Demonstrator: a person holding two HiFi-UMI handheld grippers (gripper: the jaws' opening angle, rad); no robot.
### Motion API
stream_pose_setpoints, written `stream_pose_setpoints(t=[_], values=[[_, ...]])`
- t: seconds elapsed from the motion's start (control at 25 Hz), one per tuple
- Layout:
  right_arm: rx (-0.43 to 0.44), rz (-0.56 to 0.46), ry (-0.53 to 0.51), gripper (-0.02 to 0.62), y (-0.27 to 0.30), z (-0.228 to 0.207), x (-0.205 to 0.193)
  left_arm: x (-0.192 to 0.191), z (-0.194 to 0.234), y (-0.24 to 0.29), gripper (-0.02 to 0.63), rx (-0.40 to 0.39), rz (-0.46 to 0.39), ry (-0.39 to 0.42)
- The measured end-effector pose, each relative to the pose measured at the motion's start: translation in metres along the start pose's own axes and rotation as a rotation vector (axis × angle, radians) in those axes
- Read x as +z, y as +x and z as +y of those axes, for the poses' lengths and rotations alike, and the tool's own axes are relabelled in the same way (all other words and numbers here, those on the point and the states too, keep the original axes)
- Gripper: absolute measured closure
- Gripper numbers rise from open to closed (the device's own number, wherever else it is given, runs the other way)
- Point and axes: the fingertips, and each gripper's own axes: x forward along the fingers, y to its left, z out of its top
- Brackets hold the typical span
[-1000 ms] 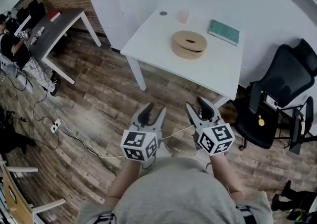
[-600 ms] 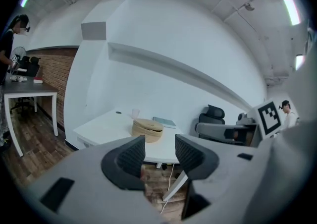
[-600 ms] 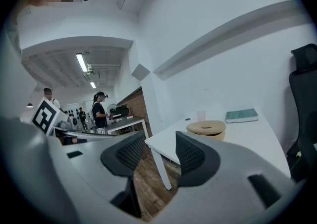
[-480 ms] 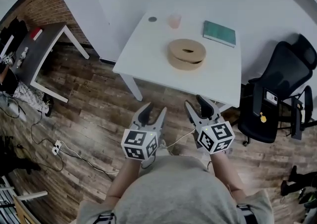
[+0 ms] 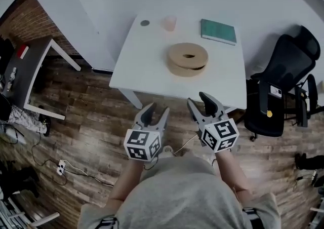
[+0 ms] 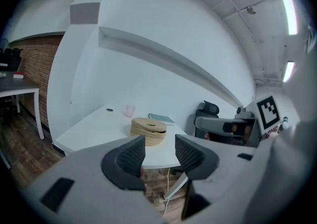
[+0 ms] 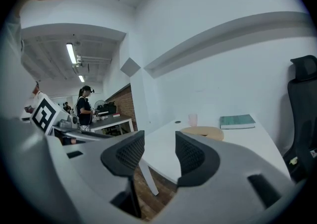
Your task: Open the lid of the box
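Observation:
A round tan box (image 5: pixel 188 59) with a lid that has an oval hole stands near the middle of the white table (image 5: pixel 147 71); the box (image 6: pixel 148 131) shows ahead in the left gripper view and the box (image 7: pixel 202 132) in the right gripper view. My left gripper (image 5: pixel 154 113) hovers over the floor short of the table's near edge, open and empty. My right gripper (image 5: pixel 200 102) sits beside it just before that edge, also open with nothing between its fingers. Both are well short of the box.
On the table's far side lie a green book (image 5: pixel 218 31), a pale pink cup (image 5: pixel 168 23) and a small dark disc (image 5: pixel 145 22). A black office chair (image 5: pixel 281 86) stands right of the table, a dark desk (image 5: pixel 25 73) at left. Cables (image 5: pixel 76 164) run across the wooden floor.
Both grippers and the view have moved toward the table, which now lies closer below; the right gripper reaches its near edge. The jaws of both stay equally wide.

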Motion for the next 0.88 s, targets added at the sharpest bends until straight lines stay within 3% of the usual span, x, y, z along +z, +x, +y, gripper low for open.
stream_pose_setpoints(t=[0.36, 0.88], values=[[-0.040, 0.074, -0.133, 0.399, 0.029, -0.024, -0.006, -0.006, 0.010, 0.037, 0.426, -0.022, 0.042, -0.007], [-0.012, 0.173, -0.283, 0.400, 0.101, -0.067, -0.020, -0.023, 0.041, 0.121, 0.426, -0.018, 0.154, 0.022]])
